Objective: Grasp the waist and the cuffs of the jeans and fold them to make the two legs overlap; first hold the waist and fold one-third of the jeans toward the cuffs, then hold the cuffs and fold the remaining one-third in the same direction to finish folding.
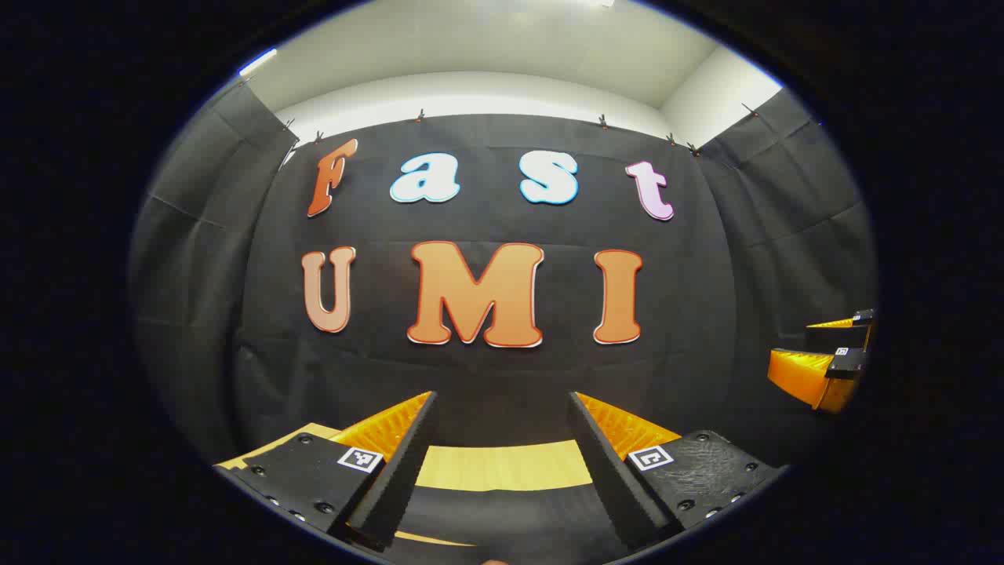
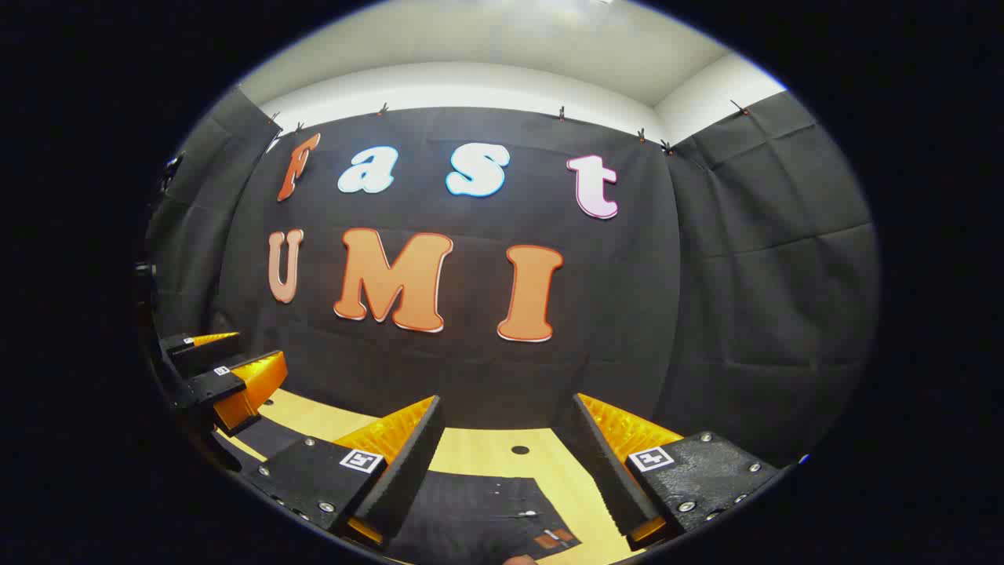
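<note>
Jeans (image 2: 478, 514) are seen low in the right gripper view, lying flat on the pale wooden worktop (image 2: 478, 451) — dark cloth, with a small brown patch near the bottom centre of the frame and a light stud or rivet beside it. One edge of the cloth runs level across the frame, just below a small dark hole (image 2: 519, 450) in the worktop. In the left gripper view the jeans (image 1: 502, 514) appear as a dark band at the bottom centre, with a strip of worktop (image 1: 502, 467) above it.

The right gripper (image 2: 506, 428) is held above the cloth, its jaws spread wide and nothing pinched between them. The left gripper (image 1: 502, 424) is likewise held with jaws spread apart and nothing gripped; it is also seen at the lower left of the right gripper view, over the worktop's edge. At the right edge of the left gripper view the right gripper is seen as well — orange and black, slightly higher in the frame.

Black booth cloth (image 2: 753, 314) fills the background in both views.
</note>
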A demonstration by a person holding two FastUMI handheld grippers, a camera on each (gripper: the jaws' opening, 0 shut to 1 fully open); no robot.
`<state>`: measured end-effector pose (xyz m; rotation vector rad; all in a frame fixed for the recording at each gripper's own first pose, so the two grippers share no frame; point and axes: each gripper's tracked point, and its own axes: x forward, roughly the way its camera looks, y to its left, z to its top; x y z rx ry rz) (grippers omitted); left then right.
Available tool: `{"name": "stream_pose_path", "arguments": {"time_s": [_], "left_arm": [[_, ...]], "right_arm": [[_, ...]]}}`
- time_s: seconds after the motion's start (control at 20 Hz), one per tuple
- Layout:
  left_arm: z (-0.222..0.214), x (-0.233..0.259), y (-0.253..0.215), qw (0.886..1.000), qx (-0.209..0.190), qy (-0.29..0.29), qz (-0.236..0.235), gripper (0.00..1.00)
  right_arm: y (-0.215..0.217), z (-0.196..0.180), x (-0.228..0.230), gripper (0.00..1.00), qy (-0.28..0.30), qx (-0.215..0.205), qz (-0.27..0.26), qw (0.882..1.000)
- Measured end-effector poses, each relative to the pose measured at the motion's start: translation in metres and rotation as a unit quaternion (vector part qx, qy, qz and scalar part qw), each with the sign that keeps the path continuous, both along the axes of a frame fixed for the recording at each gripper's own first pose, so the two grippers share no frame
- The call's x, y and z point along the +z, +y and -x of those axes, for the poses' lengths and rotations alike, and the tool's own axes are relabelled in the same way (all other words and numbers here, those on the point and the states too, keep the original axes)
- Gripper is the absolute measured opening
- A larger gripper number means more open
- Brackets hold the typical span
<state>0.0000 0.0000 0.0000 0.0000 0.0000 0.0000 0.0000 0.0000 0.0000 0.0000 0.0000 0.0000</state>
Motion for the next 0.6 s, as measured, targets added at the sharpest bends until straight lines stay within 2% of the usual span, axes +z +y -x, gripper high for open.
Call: {"name": "stream_pose_path", "arguments": {"time_s": [0.25,0.4,0.6], "left_arm": [[0.008,0.022,0.08,0.999,0.029,-0.003,-0.019,0.99],[0.016,0.026,0.111,0.999,0.041,0.001,-0.022,0.99],[0.022,0.03,0.154,0.995,0.09,-0.005,-0.045,0.99]], "right_arm": [[0.038,0.004,0.01,0.99,0.001,0.027,0.044,0.999],[0.053,0.001,-0.005,0.94,0.019,0.047,0.035,0.998],[0.062,-0.024,-0.013,0.94,0.024,0.055,0.028,0.998]]}}
